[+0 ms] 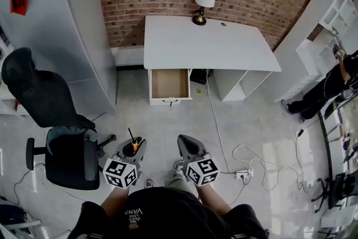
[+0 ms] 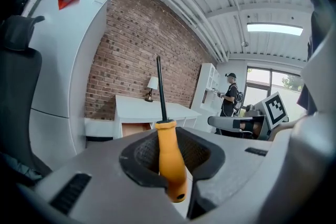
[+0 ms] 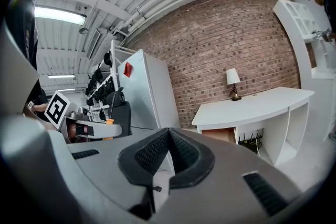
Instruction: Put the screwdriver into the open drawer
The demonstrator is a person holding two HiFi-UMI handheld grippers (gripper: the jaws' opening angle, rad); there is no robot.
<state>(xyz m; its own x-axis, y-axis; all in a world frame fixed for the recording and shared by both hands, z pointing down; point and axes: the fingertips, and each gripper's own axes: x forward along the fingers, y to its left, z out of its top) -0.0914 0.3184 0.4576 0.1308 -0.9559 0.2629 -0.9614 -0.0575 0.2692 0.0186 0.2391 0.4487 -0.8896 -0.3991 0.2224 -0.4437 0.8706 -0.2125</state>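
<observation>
Left tongs (image 1: 133, 147) clenched on screwdriver (image 2: 170, 160); right tongs (image 1: 188, 143) closed; drawer (image 1: 170, 84) open, well apart.

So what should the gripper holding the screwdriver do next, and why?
Probably carry the left gripper forward toward the open drawer. Its jaws are shut on the screwdriver, gripping the orange handle, and the drawer under the desk lies well ahead across the floor.

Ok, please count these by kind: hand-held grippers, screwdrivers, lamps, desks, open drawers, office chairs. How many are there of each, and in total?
Hand-held gripper: 2, left and right
Screwdriver: 1
Lamp: 1
Desk: 1
Open drawer: 1
Office chair: 1
Total: 7
</observation>
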